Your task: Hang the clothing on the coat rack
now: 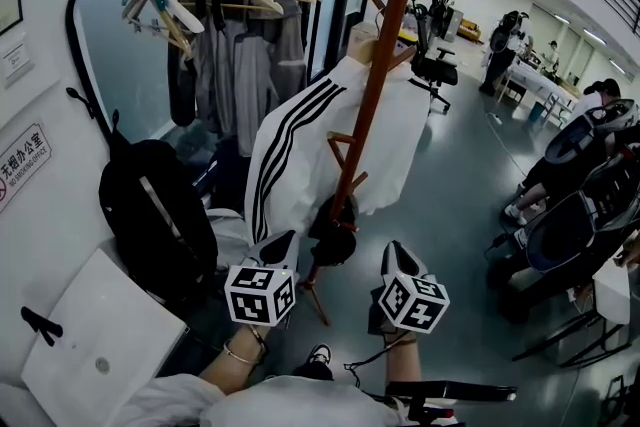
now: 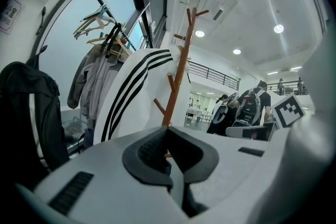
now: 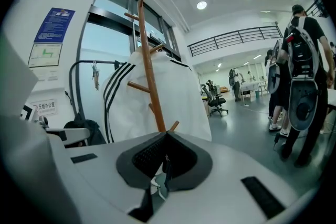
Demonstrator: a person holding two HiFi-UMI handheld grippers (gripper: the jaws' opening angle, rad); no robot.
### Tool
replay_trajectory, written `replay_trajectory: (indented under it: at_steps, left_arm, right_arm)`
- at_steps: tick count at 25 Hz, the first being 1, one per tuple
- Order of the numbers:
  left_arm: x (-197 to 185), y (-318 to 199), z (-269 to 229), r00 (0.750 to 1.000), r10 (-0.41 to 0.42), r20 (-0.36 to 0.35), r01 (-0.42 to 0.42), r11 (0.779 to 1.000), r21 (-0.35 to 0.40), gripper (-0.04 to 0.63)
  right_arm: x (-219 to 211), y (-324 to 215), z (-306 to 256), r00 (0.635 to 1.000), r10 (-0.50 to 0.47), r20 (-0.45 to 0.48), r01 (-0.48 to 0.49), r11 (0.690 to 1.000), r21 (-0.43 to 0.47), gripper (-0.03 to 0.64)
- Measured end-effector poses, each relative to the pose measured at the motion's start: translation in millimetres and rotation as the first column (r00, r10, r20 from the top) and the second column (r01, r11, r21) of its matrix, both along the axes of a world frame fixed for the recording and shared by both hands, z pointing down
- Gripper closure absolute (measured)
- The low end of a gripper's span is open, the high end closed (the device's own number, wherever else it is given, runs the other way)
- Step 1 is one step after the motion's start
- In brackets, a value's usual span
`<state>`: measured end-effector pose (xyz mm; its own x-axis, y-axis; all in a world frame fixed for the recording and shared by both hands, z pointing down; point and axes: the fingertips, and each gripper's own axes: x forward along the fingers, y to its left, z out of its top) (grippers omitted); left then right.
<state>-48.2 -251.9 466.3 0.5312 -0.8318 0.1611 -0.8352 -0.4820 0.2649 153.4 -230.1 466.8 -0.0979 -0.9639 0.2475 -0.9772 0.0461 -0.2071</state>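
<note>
A white jacket (image 1: 300, 145) with black sleeve stripes hangs on the brown wooden coat rack (image 1: 385, 45), draped over its pegs. My left gripper (image 1: 285, 240) and right gripper (image 1: 392, 247) are side by side below the jacket, near the rack's foot, both pointing at it from a short distance. Neither touches the jacket. In the left gripper view the jaws (image 2: 167, 129) are shut with nothing between them, and the jacket (image 2: 136, 92) and rack (image 2: 181, 65) stand ahead. In the right gripper view the jaws (image 3: 167, 135) are also shut and empty, facing the jacket (image 3: 178, 97) and rack (image 3: 148, 60).
A black clothes rail (image 1: 235, 25) with hangers and grey garments stands behind the rack. A black backpack (image 1: 155, 215) and a white board (image 1: 100, 345) lean at the left wall. An office chair (image 1: 435, 65) is farther back. People with dark backpacks (image 1: 580, 165) stand at the right.
</note>
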Motion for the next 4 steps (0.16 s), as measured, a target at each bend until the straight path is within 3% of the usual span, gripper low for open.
replay_trajectory:
  at_steps: [4]
  left_arm:
    - [2.3, 0.4, 2.0, 1.000, 0.028, -0.009, -0.028, 1.000, -0.012, 0.588]
  right_arm:
    - [-4.7, 0.4, 1.3, 1.000, -0.017, 0.012, 0.017, 1.000, 0.001, 0.595]
